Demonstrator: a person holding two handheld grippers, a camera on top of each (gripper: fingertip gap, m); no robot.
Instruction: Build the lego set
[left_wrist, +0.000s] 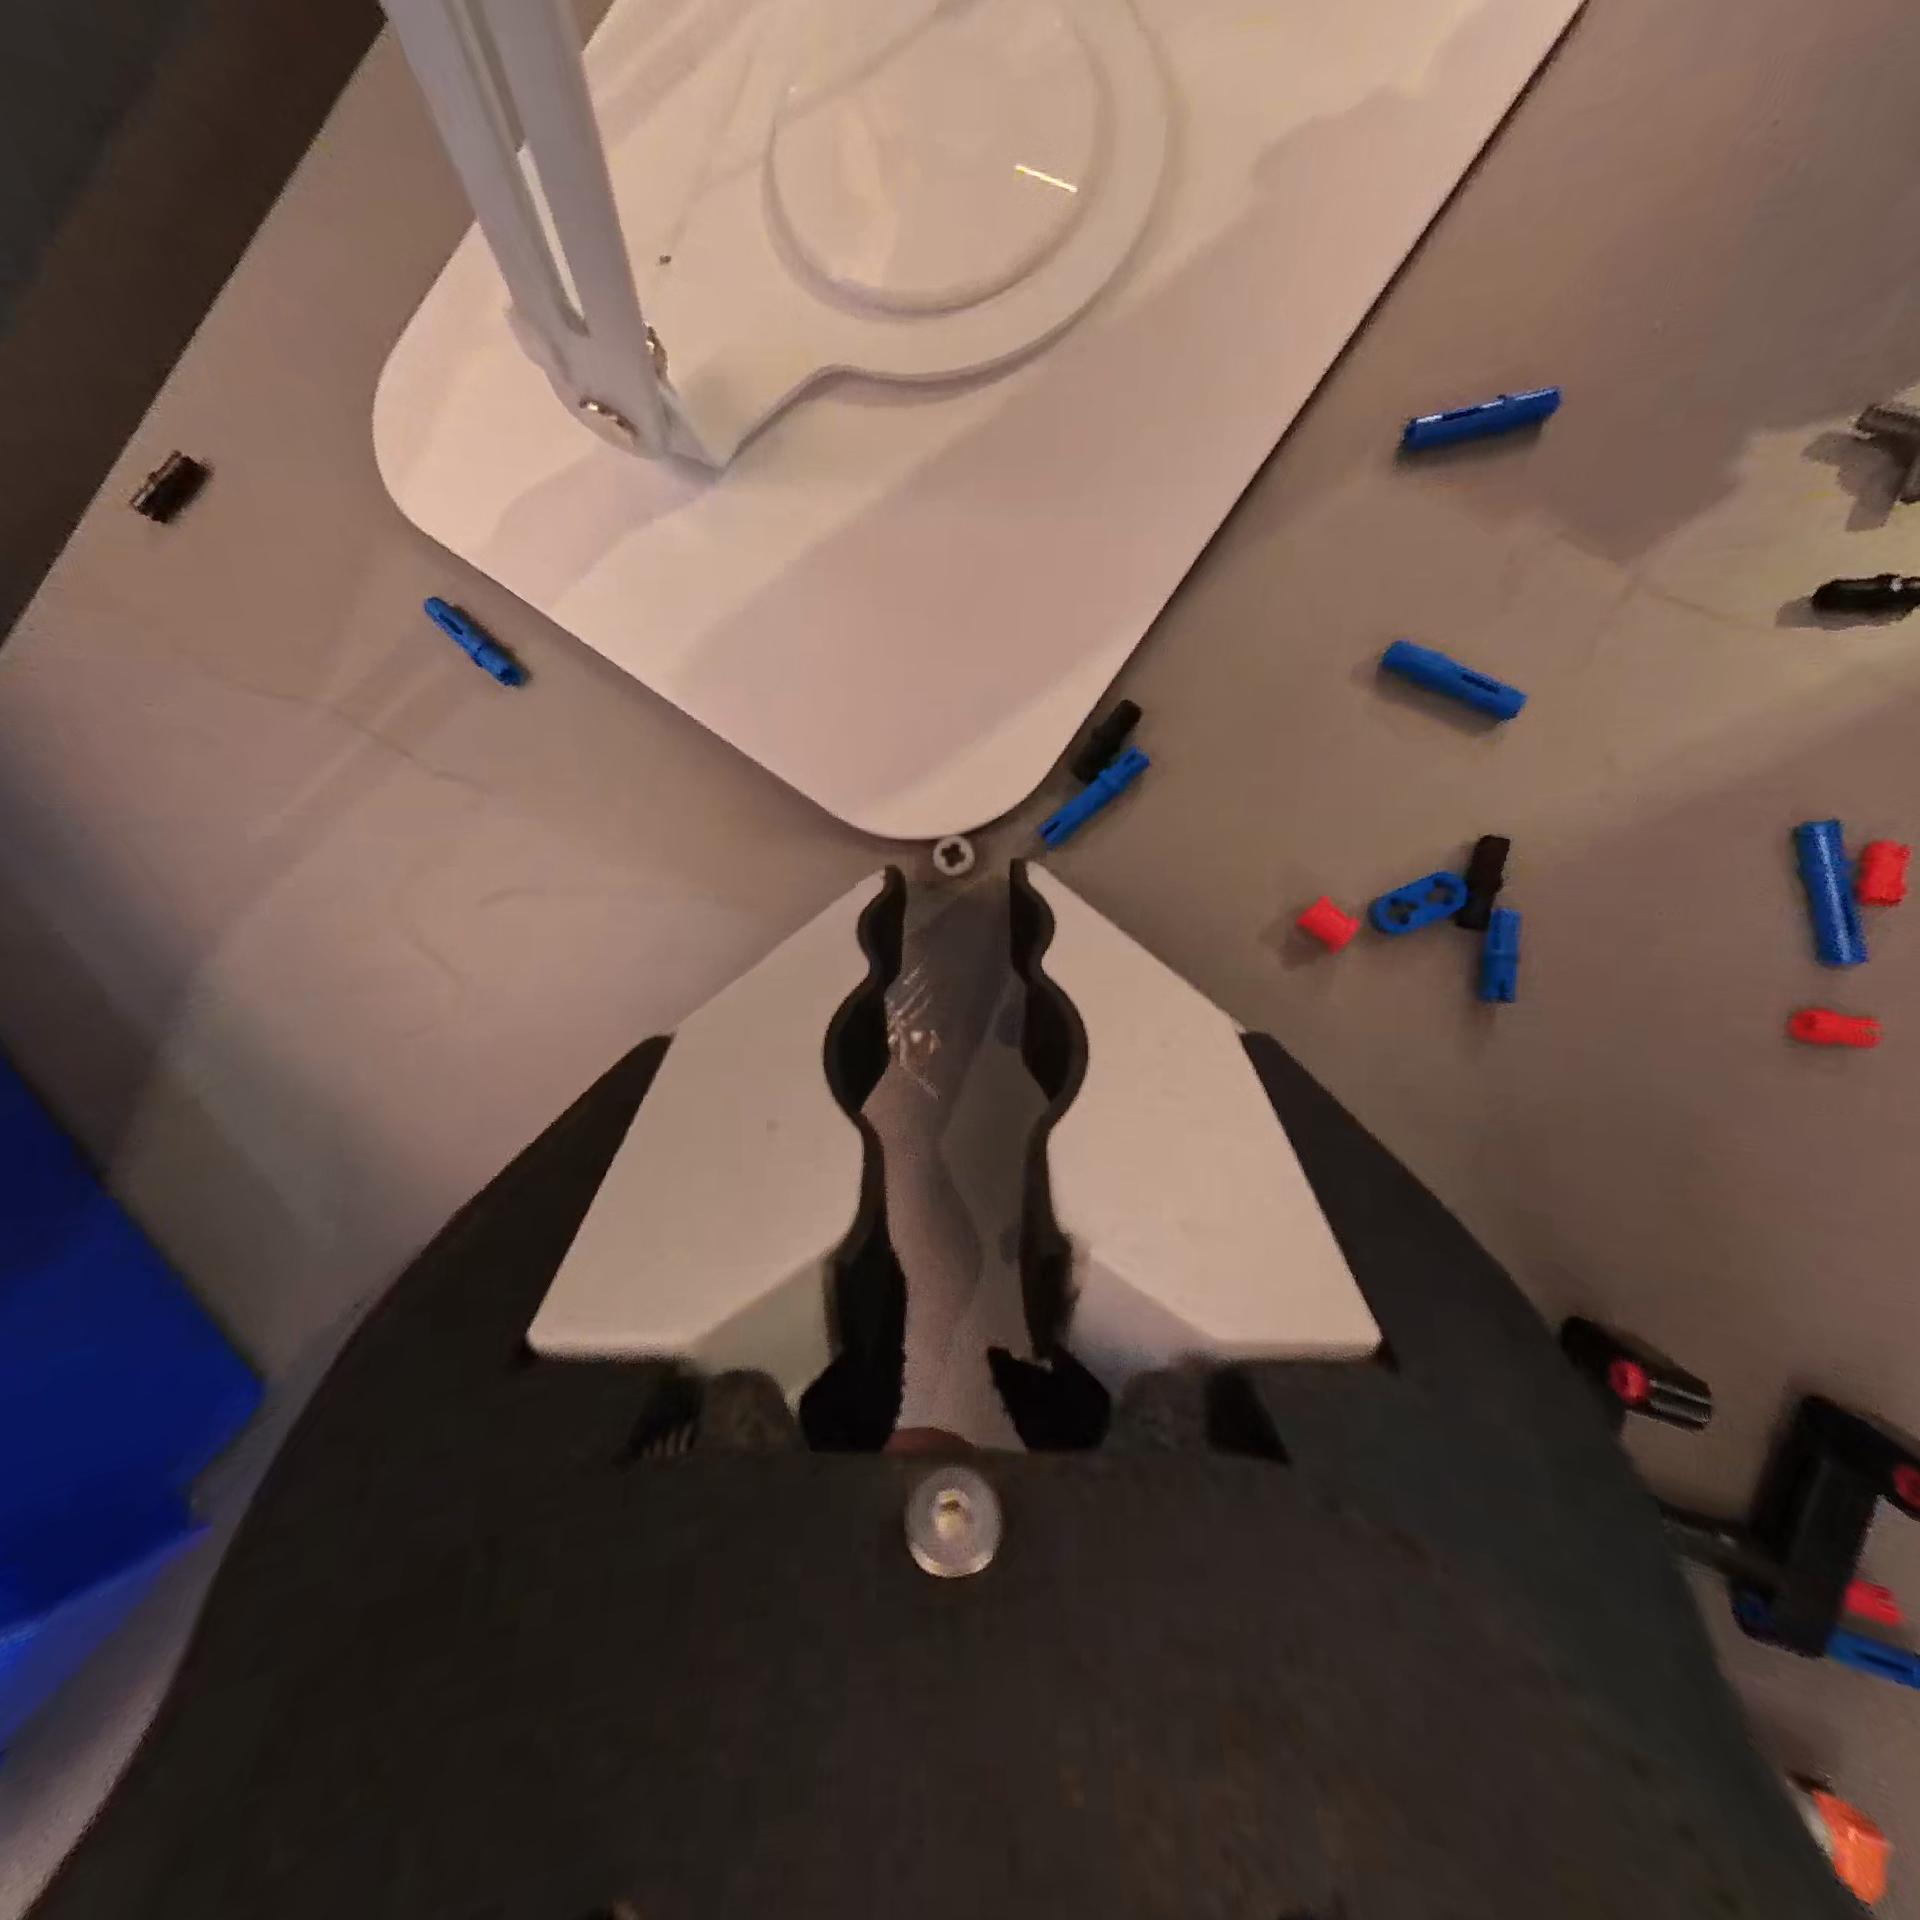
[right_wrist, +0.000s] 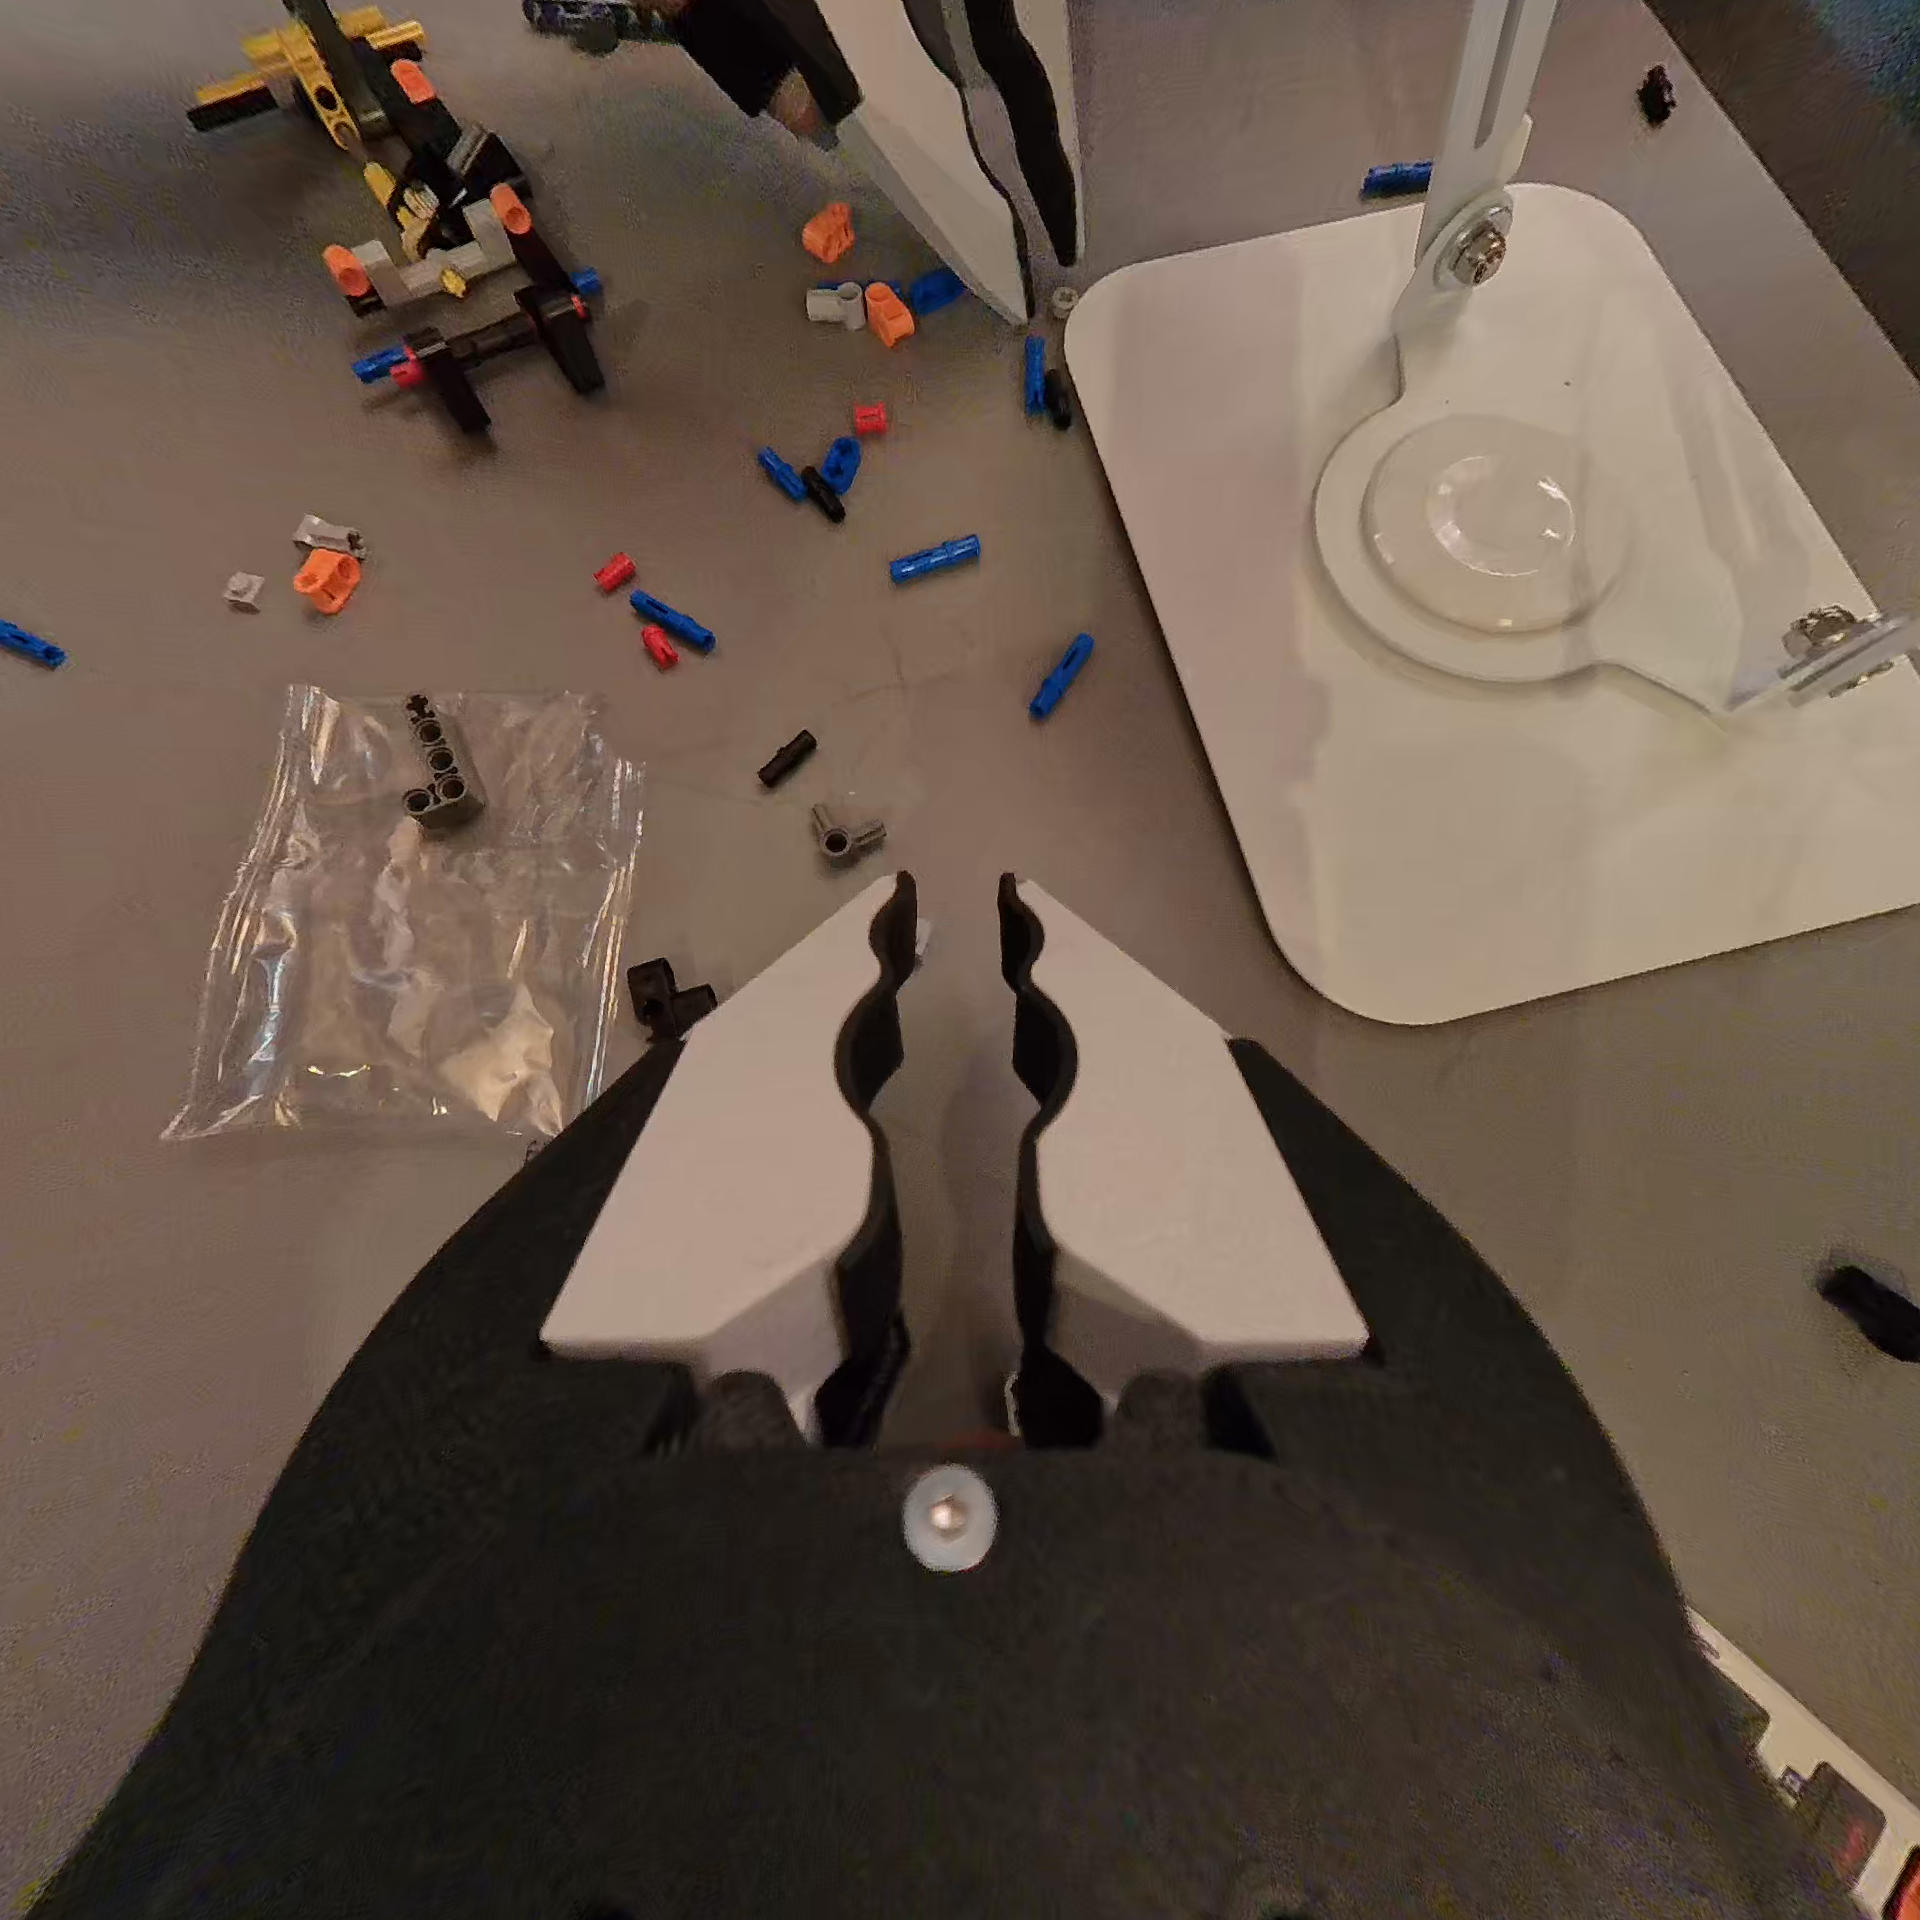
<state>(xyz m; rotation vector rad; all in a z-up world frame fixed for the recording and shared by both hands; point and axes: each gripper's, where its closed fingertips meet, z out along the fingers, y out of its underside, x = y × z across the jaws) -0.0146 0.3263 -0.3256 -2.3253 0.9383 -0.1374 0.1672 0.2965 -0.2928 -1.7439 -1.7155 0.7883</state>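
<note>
- Left gripper (left_wrist: 954, 878) down at the near corner of the white stand base (left_wrist: 831, 623), jaws a little apart around a small grey ring (left_wrist: 954, 856), not squeezing yet, likely to pick it up.
- Right gripper (right_wrist: 956, 894) waiting over the table (right_wrist: 1455, 1195), jaws loose, holding nothing.
- Half-built model (right_wrist: 436, 239) far left, loose pins (right_wrist: 933, 558) spread out, easy to reach.

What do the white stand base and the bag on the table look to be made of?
White stand base: smooth and glossy, with soft reflections; painted metal or hard plastic, can't tell which. Bag: thin clear plastic film, crinkled, with bright glints; a dark grey beam shows through it.
</note>
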